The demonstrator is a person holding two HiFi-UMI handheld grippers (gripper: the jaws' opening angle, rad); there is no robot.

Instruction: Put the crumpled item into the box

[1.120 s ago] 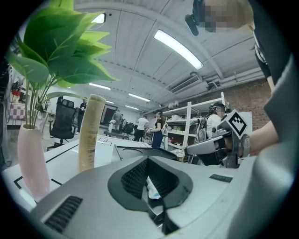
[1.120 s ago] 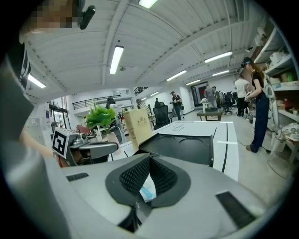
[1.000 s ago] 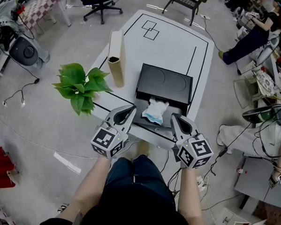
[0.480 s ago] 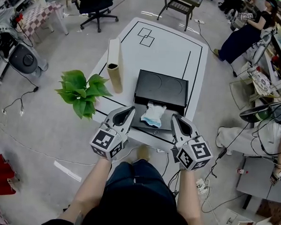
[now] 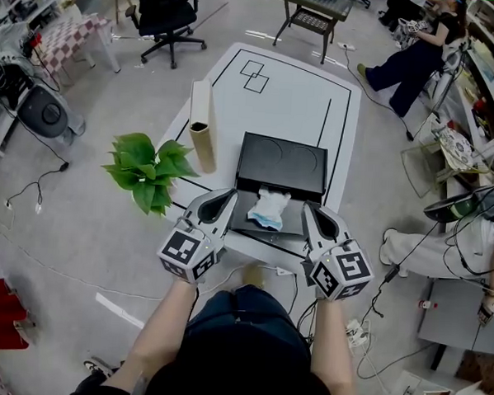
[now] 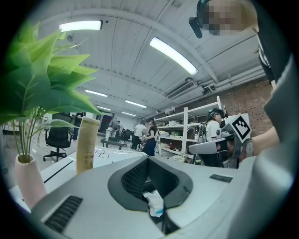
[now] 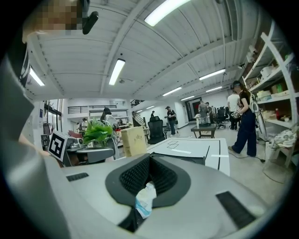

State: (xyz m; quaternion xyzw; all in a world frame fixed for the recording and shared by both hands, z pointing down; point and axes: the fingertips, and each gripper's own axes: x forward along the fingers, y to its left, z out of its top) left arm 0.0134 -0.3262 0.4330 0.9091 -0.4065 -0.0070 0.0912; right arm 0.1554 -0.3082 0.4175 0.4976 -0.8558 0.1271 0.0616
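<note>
A white and blue crumpled item [image 5: 269, 208] lies on the near part of the black box [image 5: 283, 162] on the white table [image 5: 304, 101]. My left gripper [image 5: 228, 197] hovers shut just left of the item, above the table's near edge. On the item's other side my right gripper [image 5: 310, 209] hovers shut. Neither touches it. In the left gripper view the left gripper [image 6: 148, 159] frames the crumpled item [image 6: 154, 204] beyond its jaws. The right gripper view shows the same through my right gripper [image 7: 149, 157], with the crumpled item [image 7: 144, 199] ahead.
A green plant [image 5: 148, 167] in a pale vase [image 6: 27, 179] stands at the table's left edge. A tall tan carton [image 5: 204, 123] stands left of the box. Around the table are an office chair [image 5: 166, 7], shelving, floor cables and people [image 5: 410, 54] at the right.
Both grippers have risen a little, still shut and level with each other. The crumpled item has stayed on the box. Table and box look slightly smaller in the head view.
</note>
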